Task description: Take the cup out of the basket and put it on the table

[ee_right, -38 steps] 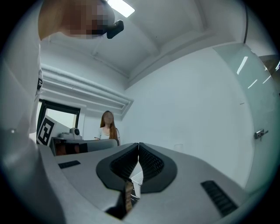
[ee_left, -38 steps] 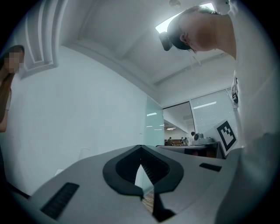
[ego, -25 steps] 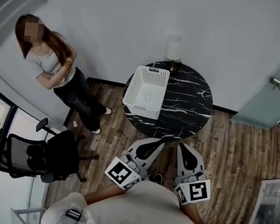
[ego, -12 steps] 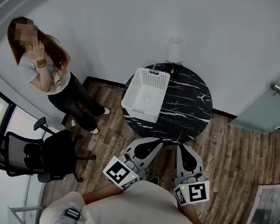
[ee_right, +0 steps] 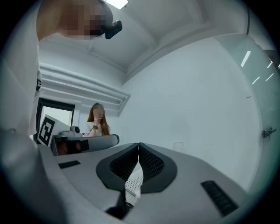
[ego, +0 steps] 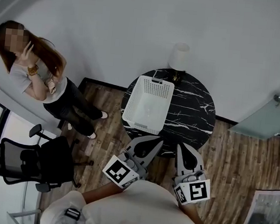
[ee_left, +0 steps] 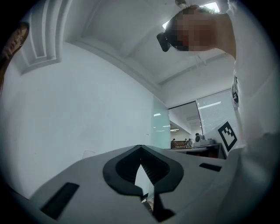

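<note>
A white mesh basket [ego: 148,105] stands on the left half of a round black marble table [ego: 191,116]. Inside it only a faint pale shape shows; I cannot make out the cup. My left gripper [ego: 158,141] and right gripper [ego: 181,146] hang side by side just short of the table's near edge, below the basket. In the left gripper view the left gripper [ee_left: 140,151] has its jaw tips together with nothing between them. The right gripper [ee_right: 138,146] looks the same, and a strip of the basket [ee_right: 133,183] shows through the slit below its tips.
A white cylinder on a small gold base [ego: 180,56] stands at the table's far edge. A person [ego: 39,82] stands by the wall at the left. An office chair [ego: 42,158] is at lower left and a glass door [ego: 272,114] at the right.
The head view has shifted, so table and basket sit slightly lower and to the right. The standing person raised a hand to the face. Both grippers keep their place.
</note>
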`<act>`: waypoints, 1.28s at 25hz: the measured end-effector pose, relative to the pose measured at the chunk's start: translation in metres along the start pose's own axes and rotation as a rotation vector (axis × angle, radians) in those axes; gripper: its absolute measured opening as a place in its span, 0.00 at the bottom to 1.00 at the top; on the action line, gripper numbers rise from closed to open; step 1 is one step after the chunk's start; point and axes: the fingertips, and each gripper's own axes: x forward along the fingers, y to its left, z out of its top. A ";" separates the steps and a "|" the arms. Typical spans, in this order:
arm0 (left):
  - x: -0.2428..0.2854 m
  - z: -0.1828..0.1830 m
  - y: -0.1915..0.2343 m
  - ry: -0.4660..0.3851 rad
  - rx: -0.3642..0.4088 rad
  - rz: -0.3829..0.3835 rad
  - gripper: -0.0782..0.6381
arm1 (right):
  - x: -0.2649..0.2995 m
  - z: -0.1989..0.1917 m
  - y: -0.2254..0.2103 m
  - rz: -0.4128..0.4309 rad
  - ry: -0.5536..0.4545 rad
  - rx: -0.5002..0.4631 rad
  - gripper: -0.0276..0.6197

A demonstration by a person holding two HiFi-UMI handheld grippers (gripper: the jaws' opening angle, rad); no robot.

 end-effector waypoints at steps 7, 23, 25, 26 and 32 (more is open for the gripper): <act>0.009 0.009 0.072 -0.012 -0.022 -0.004 0.12 | 0.077 0.003 0.004 0.008 0.022 -0.018 0.05; 0.028 -0.007 0.169 0.028 -0.069 -0.025 0.12 | 0.172 -0.015 -0.003 -0.010 0.067 0.002 0.05; 0.037 -0.011 0.171 0.035 -0.070 -0.026 0.12 | 0.173 -0.017 -0.011 -0.019 0.068 0.008 0.05; 0.041 -0.012 0.170 0.038 -0.072 -0.026 0.12 | 0.172 -0.018 -0.015 -0.023 0.068 0.010 0.05; 0.077 -0.020 0.155 0.056 -0.072 -0.034 0.12 | 0.165 -0.013 -0.050 -0.034 0.053 0.009 0.05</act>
